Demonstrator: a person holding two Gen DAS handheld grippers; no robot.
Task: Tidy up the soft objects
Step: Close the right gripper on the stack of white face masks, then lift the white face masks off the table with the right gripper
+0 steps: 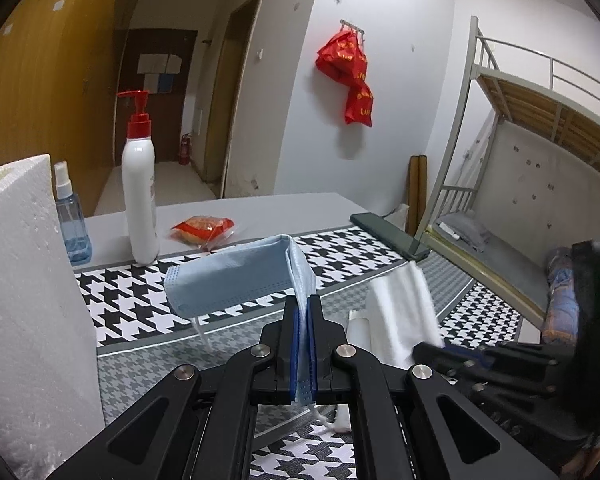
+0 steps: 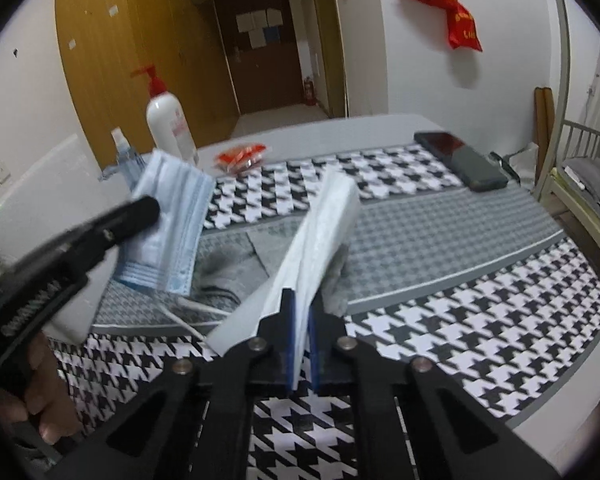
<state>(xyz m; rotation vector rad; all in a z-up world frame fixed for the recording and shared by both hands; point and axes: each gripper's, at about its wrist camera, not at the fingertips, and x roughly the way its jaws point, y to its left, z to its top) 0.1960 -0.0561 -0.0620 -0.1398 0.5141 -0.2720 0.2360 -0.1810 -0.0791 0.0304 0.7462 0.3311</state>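
My left gripper (image 1: 302, 304) is shut on one end of a light blue face mask (image 1: 236, 276). The mask sticks out to the left, held above the houndstooth tablecloth (image 1: 140, 292), and its white ear loop hangs down. In the right wrist view, my right gripper (image 2: 302, 300) is shut on a white folded cloth (image 2: 324, 232), which rises tilted away from the jaws. That view also shows the blue mask (image 2: 172, 232) at left, with the left gripper (image 2: 146, 208) on it. A crumpled grey cloth (image 2: 236, 264) lies on the table beneath both.
A white pump bottle (image 1: 140, 200), a blue spray bottle (image 1: 72, 220) and a red snack packet (image 1: 204, 230) stand at the table's back left. A dark phone (image 1: 388, 236) lies at the back right. A white foam block (image 1: 28, 280) is close on the left. A bunk bed (image 1: 520, 140) stands beyond the right edge.
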